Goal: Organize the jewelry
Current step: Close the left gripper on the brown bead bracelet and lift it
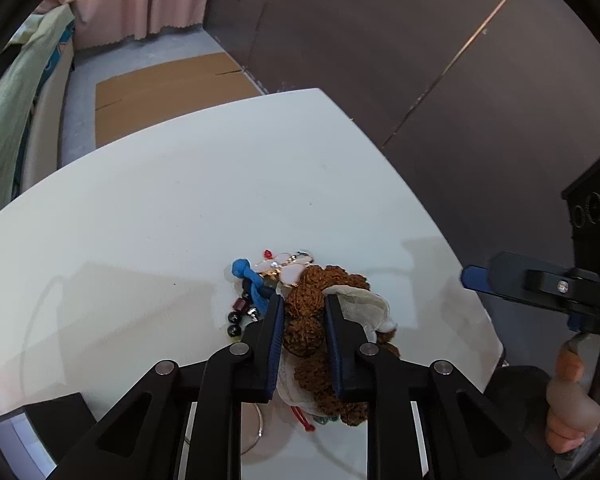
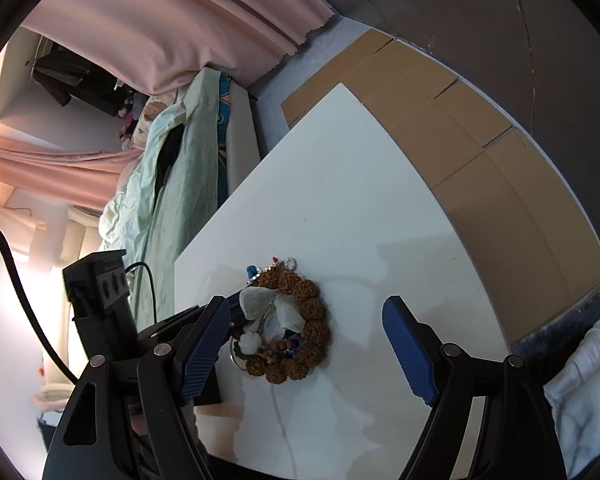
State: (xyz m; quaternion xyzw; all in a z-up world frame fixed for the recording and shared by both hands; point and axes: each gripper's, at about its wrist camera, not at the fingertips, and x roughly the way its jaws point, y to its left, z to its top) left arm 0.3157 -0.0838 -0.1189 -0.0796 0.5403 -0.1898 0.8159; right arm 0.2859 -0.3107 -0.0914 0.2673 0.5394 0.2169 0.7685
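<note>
Barely begun: the jewelry [image 1: 284, 288] lay heaped on the bench [image 1: 180, 200], nothing sorted. The left gripper [image 1: 303, 312] clamped the brown beads [image 1: 304, 300]; the right gripper [image 2: 304, 344] hung open.

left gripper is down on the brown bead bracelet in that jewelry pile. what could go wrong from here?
1. The left gripper clamps the brown bead bracelet with the sheer white pouch pressed against one finger, so a lift may drag the pouch along.
2. The blue cord, pink flower piece and dark beads touch the bracelet and may snag or scatter.
3. The right gripper hovers open, steadying nothing.
</note>
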